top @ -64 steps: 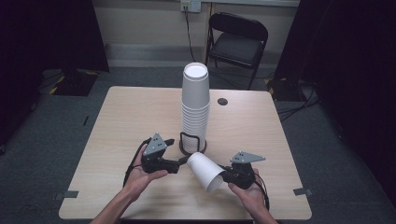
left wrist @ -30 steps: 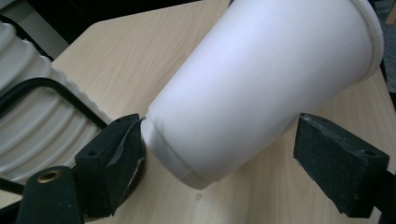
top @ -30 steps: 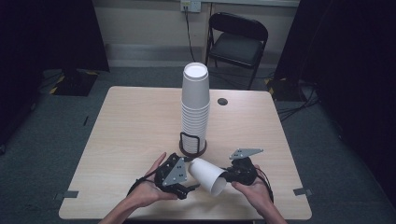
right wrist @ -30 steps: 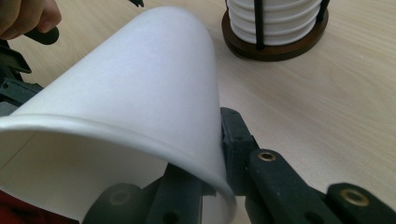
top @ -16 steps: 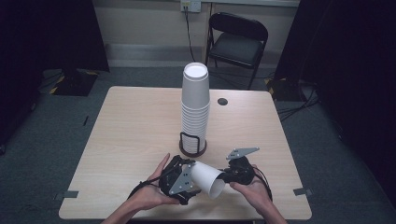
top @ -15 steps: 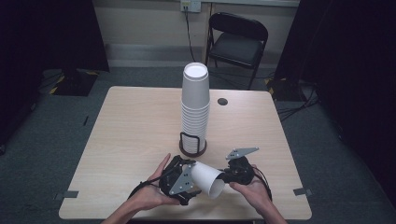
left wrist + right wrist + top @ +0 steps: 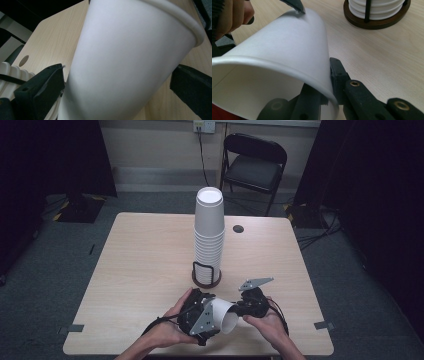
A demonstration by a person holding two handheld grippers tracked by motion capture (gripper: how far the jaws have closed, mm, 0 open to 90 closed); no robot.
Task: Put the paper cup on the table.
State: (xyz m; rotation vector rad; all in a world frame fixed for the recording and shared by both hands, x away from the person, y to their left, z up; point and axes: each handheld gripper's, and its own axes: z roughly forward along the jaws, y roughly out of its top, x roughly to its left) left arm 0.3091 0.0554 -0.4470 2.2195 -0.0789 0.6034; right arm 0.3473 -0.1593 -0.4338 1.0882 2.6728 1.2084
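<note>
Smooth white paper cup (image 7: 287, 47), tapered with rolled rim, pinched at that rim between right gripper (image 7: 328, 85) fingers. Left gripper (image 7: 120, 85) fingers spread wide, matte black, flanking the cup wall.

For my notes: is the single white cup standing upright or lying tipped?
Tipped. The white cup lies sideways above the table, its rim pinched by the right gripper.

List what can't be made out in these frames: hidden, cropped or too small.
- Left gripper contact: left gripper view shows the jaws either side of the cup, touch unclear.
- Stack of cups: count too small in high view.
- Holder: top cropped in right gripper view.
- Right gripper: one jaw inside the cup, partly hidden.
</note>
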